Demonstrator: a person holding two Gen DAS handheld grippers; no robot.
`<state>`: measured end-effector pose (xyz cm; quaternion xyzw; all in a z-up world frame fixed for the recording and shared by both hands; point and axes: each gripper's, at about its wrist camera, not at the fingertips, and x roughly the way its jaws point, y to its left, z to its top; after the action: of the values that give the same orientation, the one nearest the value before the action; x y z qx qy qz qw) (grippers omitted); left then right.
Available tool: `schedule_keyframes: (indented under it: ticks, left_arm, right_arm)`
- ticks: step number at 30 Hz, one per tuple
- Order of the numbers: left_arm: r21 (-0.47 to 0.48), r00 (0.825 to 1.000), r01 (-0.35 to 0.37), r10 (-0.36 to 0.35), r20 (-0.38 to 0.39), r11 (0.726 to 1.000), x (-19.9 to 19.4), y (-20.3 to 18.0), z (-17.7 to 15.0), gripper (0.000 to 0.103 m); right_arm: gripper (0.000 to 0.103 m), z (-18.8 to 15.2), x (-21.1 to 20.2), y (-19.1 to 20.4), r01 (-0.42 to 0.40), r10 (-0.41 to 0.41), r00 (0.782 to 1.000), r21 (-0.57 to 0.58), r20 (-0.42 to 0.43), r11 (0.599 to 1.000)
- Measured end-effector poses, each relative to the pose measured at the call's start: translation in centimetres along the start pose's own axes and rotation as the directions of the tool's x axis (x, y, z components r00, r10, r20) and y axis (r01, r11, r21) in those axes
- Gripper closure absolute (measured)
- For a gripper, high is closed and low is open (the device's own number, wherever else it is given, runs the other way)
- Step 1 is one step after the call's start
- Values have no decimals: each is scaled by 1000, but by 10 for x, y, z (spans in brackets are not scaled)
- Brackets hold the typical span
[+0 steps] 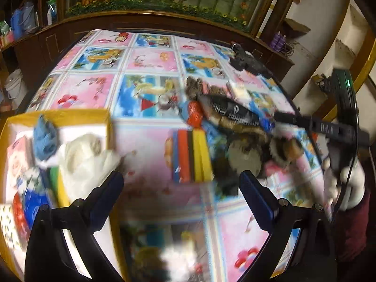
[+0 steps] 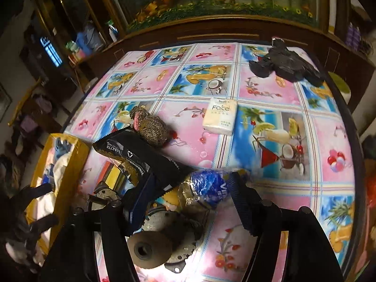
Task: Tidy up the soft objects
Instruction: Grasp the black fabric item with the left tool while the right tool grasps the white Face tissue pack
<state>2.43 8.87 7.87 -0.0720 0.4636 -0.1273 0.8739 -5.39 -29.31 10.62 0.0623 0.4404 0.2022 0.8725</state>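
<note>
In the right wrist view my right gripper [image 2: 191, 178] is open over a pile of things on the table. A blue wrapped packet [image 2: 206, 188] lies between its fingers, against the right finger [image 2: 242, 202] and clear of the left one. A long black packet [image 2: 141, 157] lies across the left finger, with a brown bristly soft toy [image 2: 150, 127] behind it. A white tissue pack [image 2: 219, 117] lies farther back. My left gripper [image 1: 179, 178] hangs open and empty above the cloth. Striped coloured sponges [image 1: 190, 155] lie ahead of it. To its left is a yellow box [image 1: 77, 114].
The yellow box holds a blue cloth [image 1: 44, 141], a white cloth [image 1: 87, 159] and other soft items. A grey metal disc part [image 2: 159, 235] sits under my right gripper. A black crumpled object [image 2: 284, 67] lies at the table's far right. A dark wooden cabinet [image 1: 164, 22] stands behind the table.
</note>
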Motion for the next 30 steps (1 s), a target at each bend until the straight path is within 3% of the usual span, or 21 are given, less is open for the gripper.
schedule_keyframes:
  ticks: [5, 7, 11, 17, 23, 29, 30]
  left_arm:
    - [-12, 998, 54, -53, 17, 998, 22, -2, 47, 4]
    - [-22, 996, 93, -93, -6, 995, 39, -4, 61, 4]
    - [-26, 991, 95, -97, -95, 995, 73, -12, 74, 4]
    - [-41, 982, 94, -100, -162, 995, 108, -21, 78, 4]
    - [-34, 975, 101, -105, -195, 994, 121, -30, 85, 4]
    - [-51, 965, 144, -152, -215, 988, 124, -37, 92, 5]
    - [-40, 964, 152, -157, -214, 988, 123, -40, 92, 21]
  right_arm:
    - [33, -4, -15, -8, -72, 68, 996, 54, 59, 996]
    - [23, -7, -19, -17, -121, 110, 988, 96, 110, 988]
    - [21, -9, -5, -46, -168, 141, 979, 196, 145, 966]
    - [21, 6, 21, -77, -114, 89, 991, 266, 104, 957]
    - [21, 47, 50, -71, 5, -5, 1000, 208, -3, 978]
    - [21, 79, 92, -46, 67, -54, 990, 98, -128, 993]
    - [21, 82, 96, -40, 81, -70, 988, 74, -137, 994]
